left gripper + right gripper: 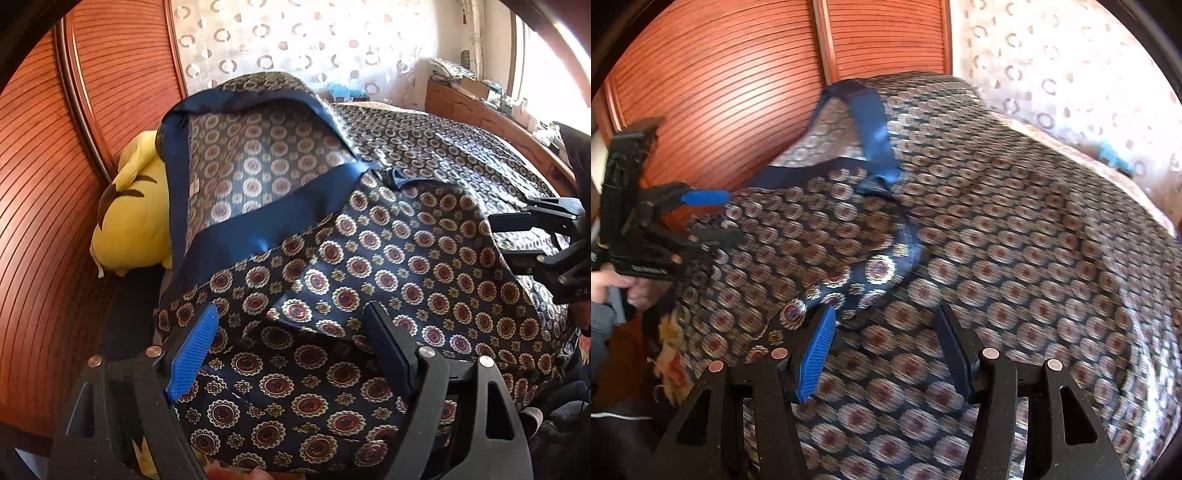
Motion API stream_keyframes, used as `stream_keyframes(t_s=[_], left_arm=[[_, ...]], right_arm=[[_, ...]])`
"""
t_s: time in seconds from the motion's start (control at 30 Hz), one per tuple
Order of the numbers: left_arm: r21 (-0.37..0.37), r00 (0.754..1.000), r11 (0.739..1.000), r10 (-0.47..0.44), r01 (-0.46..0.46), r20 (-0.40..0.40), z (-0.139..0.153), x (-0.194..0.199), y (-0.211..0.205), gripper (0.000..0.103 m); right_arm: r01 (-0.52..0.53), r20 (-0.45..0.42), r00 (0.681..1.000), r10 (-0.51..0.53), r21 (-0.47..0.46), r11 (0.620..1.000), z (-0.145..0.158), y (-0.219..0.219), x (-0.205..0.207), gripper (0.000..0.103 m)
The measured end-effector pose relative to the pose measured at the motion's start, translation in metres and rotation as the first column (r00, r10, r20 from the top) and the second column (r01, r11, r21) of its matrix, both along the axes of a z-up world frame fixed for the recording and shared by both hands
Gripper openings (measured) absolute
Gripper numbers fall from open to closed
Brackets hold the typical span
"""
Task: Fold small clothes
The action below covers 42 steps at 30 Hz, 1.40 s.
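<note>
The left gripper [291, 354] stood with its jaws wide, one blue ribbed pad [192, 354] and one dark pad on either side of a raised fold of the dark navy silky garment printed with red and gold medallions [369, 258], which bulged up between them without the pads clearly pressing it. The right gripper [886, 350] hung about half open over the same cloth; a loose patterned flap lay against its blue pad [816, 358], though that view was blurred and I could not tell whether anything was pinched. The garment lay spread and rumpled across the bed [1034, 127], its plain blue satin band [258, 236] turned back to show the paler inside. The cloth looked light, limp and slippery, likely to slide out of a shallow pinch; the stitched blue band or a doubled hem seemed the firmer place to take hold. A yellow plush toy [133, 218] sat beside the slatted wooden wardrobe door [48, 184].
</note>
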<state>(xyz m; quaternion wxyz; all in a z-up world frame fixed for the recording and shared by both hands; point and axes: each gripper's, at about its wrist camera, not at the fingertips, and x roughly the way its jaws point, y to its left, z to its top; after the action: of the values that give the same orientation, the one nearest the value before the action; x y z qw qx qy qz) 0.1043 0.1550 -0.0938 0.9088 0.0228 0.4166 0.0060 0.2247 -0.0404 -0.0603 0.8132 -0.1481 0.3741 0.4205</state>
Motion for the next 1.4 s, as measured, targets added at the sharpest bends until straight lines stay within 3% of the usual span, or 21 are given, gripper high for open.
stream_keyframes(t_s=[0.17, 0.37, 0.47, 0.53, 0.57, 0.63, 0.8, 1.0, 1.07, 1.23, 1.4], left_arm=[[-0.020, 1.000, 1.000, 0.006, -0.006, -0.006, -0.004, -0.001, 0.004, 0.082], [-0.031, 1.000, 0.999, 0.005, -0.005, -0.002, -0.004, 0.000, 0.005, 0.082], [-0.040, 1.000, 0.999, 0.005, -0.005, -0.001, -0.004, 0.000, 0.005, 0.082], [-0.044, 1.000, 0.999, 0.006, -0.006, 0.001, -0.005, 0.000, 0.005, 0.082], [-0.047, 1.000, 0.999, 0.007, -0.007, 0.001, -0.005, 0.000, 0.005, 0.082], [-0.051, 1.000, 0.999, 0.010, -0.010, 0.003, -0.005, 0.000, 0.006, 0.082], [-0.053, 1.000, 0.999, 0.011, -0.011, 0.011, -0.005, -0.001, 0.005, 0.082], [-0.058, 0.999, 0.998, 0.021, -0.019, 0.026, -0.005, -0.002, 0.005, 0.082], [-0.057, 0.999, 0.998, 0.025, -0.023, 0.029, -0.005, -0.004, 0.005, 0.082], [-0.057, 0.999, 0.998, 0.031, -0.029, 0.030, -0.005, -0.003, 0.005, 0.082], [-0.059, 0.998, 0.997, 0.047, -0.045, 0.048, -0.007, -0.005, 0.004, 0.083]], right_arm=[[-0.035, -0.036, 0.999, 0.037, 0.043, 0.998, -0.001, 0.023, 0.001, 0.058], [-0.045, -0.006, 0.999, 0.045, 0.004, 0.999, -0.009, 0.041, 0.006, 0.058], [-0.055, -0.009, 0.998, 0.055, 0.007, 0.998, -0.009, 0.046, 0.007, 0.040], [-0.062, -0.011, 0.998, 0.062, 0.007, 0.998, -0.010, 0.052, 0.007, 0.015], [-0.066, -0.021, 0.998, 0.066, 0.007, 0.998, -0.010, 0.052, 0.008, 0.008], [-0.047, -0.027, 0.998, 0.048, 0.037, 0.998, -0.005, 0.044, 0.007, 0.004], [0.077, 0.008, 0.997, -0.078, 0.091, 0.993, 0.032, 0.001, 0.001, 0.004], [0.164, 0.104, 0.980, -0.172, 0.084, 0.983, 0.056, -0.023, -0.016, 0.004], [0.170, 0.151, 0.973, -0.176, 0.052, 0.984, 0.054, -0.020, -0.018, 0.011], [0.153, 0.146, 0.977, -0.157, 0.038, 0.988, 0.033, -0.016, -0.007, 0.038], [0.195, 0.117, 0.975, -0.190, -0.032, 0.980, -0.001, -0.014, 0.025, 0.044]])
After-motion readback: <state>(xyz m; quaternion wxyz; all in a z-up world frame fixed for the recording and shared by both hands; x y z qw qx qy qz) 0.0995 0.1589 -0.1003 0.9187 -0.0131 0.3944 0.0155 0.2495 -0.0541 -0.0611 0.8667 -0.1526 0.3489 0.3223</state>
